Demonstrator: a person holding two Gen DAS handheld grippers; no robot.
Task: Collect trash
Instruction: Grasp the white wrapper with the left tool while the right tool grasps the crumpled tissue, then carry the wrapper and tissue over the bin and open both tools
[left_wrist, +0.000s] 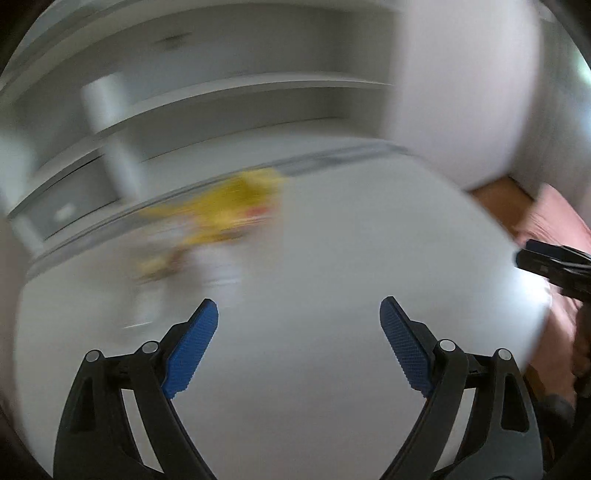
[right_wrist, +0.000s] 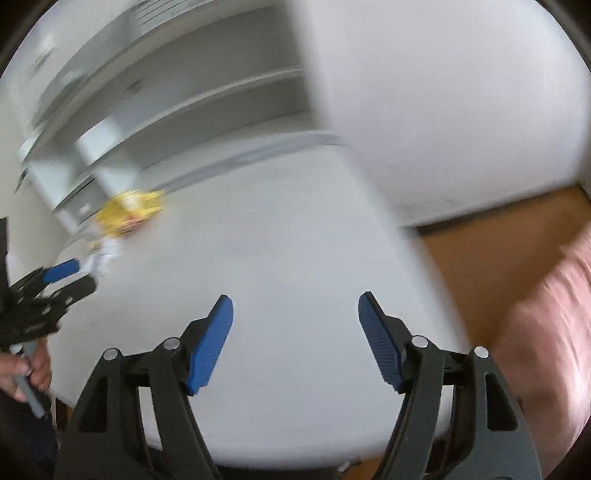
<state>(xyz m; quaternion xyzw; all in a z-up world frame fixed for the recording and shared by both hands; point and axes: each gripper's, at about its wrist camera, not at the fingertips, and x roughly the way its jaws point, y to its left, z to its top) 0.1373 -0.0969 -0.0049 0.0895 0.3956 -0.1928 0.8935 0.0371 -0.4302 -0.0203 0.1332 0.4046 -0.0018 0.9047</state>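
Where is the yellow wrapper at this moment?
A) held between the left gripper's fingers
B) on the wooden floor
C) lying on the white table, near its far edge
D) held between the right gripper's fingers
C: the yellow wrapper lies on the white table near its far edge, while the left gripper and right gripper are both open and hold nothing.

The blurred crumpled yellow wrapper (left_wrist: 225, 210) carrying a red mark lies on the plain white round table (left_wrist: 332, 240), the black-framed left gripper (left_wrist: 299, 314) and black-framed right gripper (right_wrist: 295, 310) bear ribbed blue pads (left_wrist: 192, 350).
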